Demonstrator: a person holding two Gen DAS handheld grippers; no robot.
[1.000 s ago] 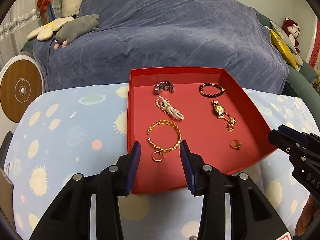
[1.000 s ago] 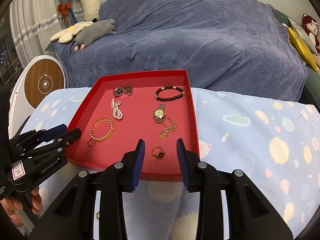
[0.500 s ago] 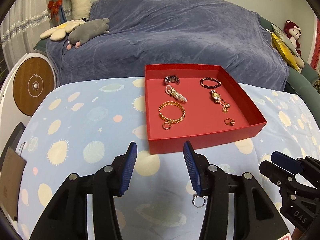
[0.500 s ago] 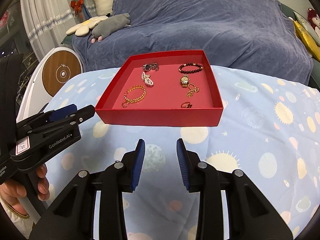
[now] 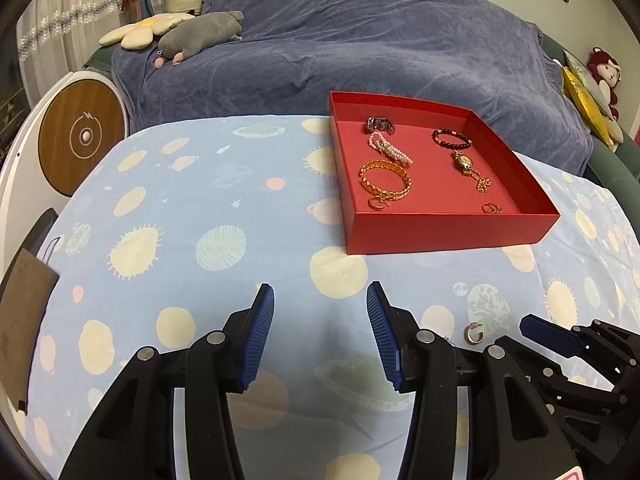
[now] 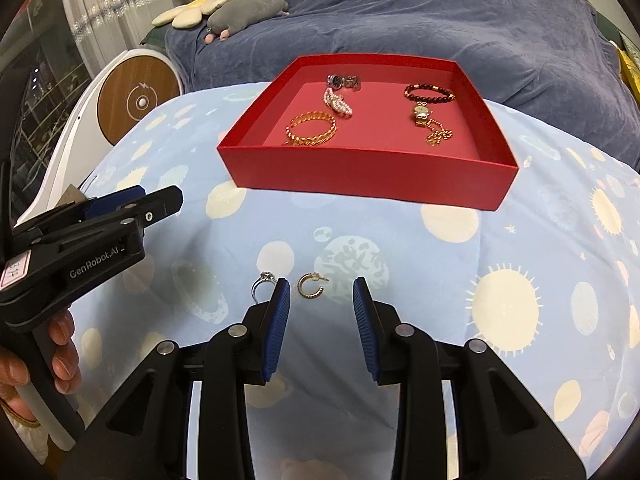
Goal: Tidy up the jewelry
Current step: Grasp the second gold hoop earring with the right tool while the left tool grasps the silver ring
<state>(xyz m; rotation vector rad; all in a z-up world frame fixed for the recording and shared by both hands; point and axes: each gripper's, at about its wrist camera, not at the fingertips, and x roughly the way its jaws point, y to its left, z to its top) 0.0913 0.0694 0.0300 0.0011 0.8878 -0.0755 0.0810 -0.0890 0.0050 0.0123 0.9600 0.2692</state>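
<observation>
Red tray (image 6: 360, 178) looks like matt cardboard. Cloth cover (image 6: 460, 264) is soft printed cotton, hoop earring (image 6: 309, 285) shiny gold metal, gripper pads (image 6: 277, 328) ribbed blue rubber, sofa throw (image 5: 360, 52) plush.

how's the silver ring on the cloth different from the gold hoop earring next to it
The silver ring is silver; the gold hoop earring is gold. The ring is a closed band with a raised top, the earring an open C-shaped hoop. The ring is partly hidden behind a finger of the right tool; the earring lies in plain view. Both lie on the cloth outside the red box.
</observation>
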